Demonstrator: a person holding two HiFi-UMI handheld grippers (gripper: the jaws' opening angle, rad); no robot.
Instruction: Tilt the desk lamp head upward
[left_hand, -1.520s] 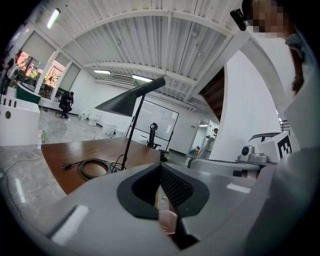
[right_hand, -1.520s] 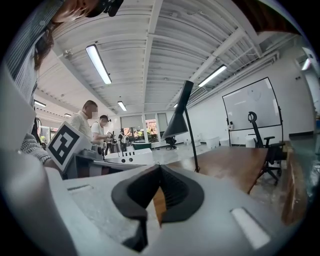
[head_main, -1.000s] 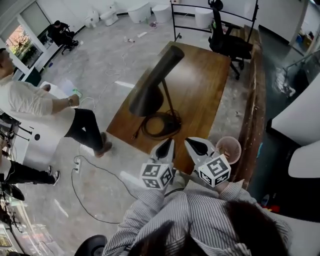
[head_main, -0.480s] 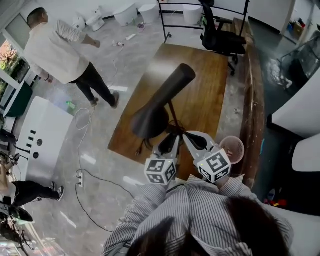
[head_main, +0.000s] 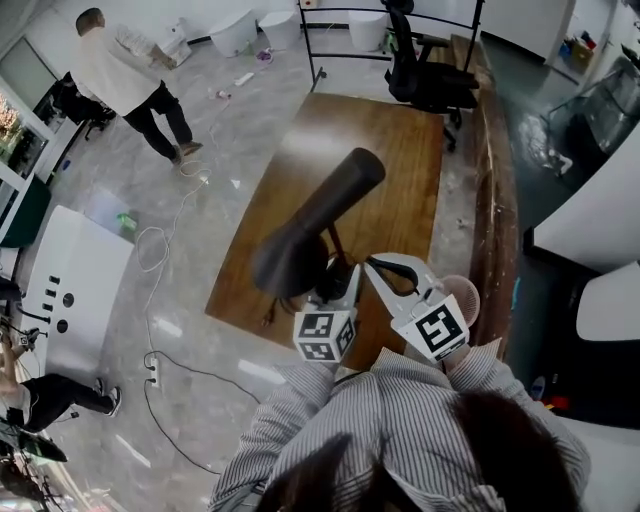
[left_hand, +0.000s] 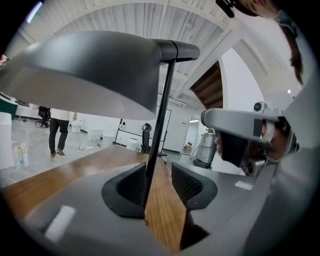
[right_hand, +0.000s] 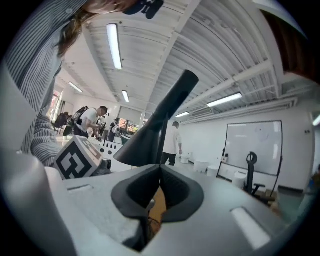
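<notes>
A dark grey desk lamp stands on the wooden table (head_main: 400, 170). Its cone head (head_main: 310, 225) slants from lower left up to upper right, above a thin stem and a base with coiled cable. My left gripper (head_main: 340, 283) reaches in at the stem. Seen from the left gripper view, the stem (left_hand: 160, 125) runs between the opening jaws of that gripper (left_hand: 159, 172), and the pads do not press on it; the lamp head (left_hand: 85, 70) looms overhead. My right gripper (head_main: 372, 262) sits just right of the stem, shut (right_hand: 160, 172) and holding nothing, with the lamp head (right_hand: 155, 130) beyond it.
A black office chair (head_main: 430, 80) stands at the table's far end. A pink bowl (head_main: 462, 295) sits by my right gripper, near a long wooden ledge (head_main: 490, 180). A person (head_main: 120, 70) walks at the far left. White cabinet (head_main: 70, 290) and floor cables (head_main: 160, 240) lie left.
My left gripper has moved forward to the lamp stem and its jaws have spread apart. The right gripper stayed shut beside it. The person on the left walked away to the back.
</notes>
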